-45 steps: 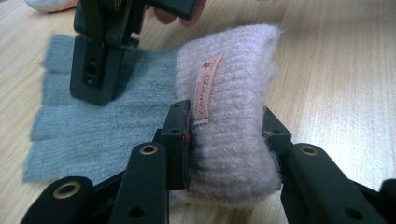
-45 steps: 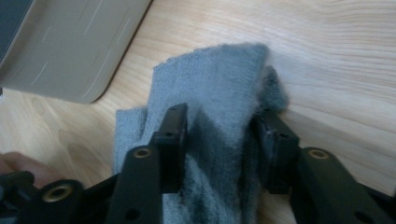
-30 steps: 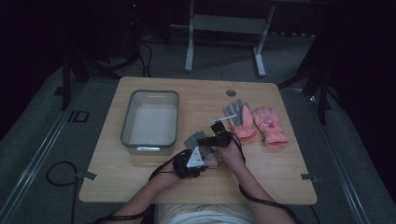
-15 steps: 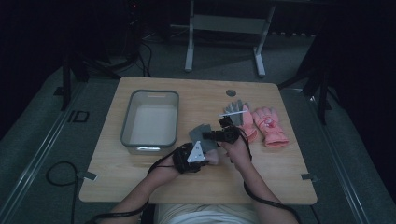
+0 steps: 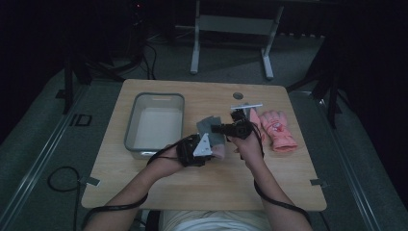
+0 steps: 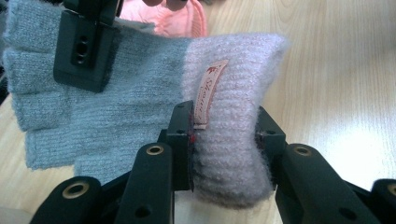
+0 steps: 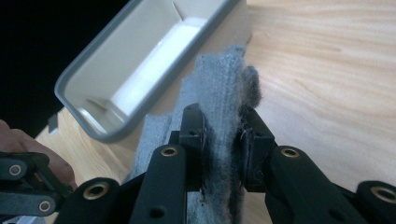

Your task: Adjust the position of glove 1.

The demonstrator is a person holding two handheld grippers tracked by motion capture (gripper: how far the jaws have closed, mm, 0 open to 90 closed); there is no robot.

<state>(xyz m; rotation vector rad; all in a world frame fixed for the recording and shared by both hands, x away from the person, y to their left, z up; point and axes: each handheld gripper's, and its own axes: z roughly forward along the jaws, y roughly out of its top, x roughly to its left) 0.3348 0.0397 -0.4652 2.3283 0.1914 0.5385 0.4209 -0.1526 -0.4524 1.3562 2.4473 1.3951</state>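
A grey knit glove point(image 5: 210, 126) with a fuzzy pink cuff point(image 6: 233, 74) hangs stretched between my two grippers, above the wooden table point(image 5: 159, 187). My left gripper point(image 6: 224, 126) is shut on the pink cuff, right beside its small label. My right gripper point(image 7: 222, 126) is shut on the grey finger end point(image 7: 219, 79). In the high view the left gripper point(image 5: 214, 148) sits low at the centre and the right gripper point(image 5: 220, 129) just above and to its right. One jaw of the right gripper point(image 6: 81, 46) shows in the left gripper view.
A grey rectangular bin point(image 5: 130, 130) stands on the table left of the hands, with nothing in it point(image 7: 140, 60). A pair of pink gloves point(image 5: 276, 130) lies to the right. A dark round hole point(image 5: 237, 95) marks the table's far side.
Both hands have risen, lifting the grey glove off the table and a little left, away from the pink gloves. The grips look unchanged.
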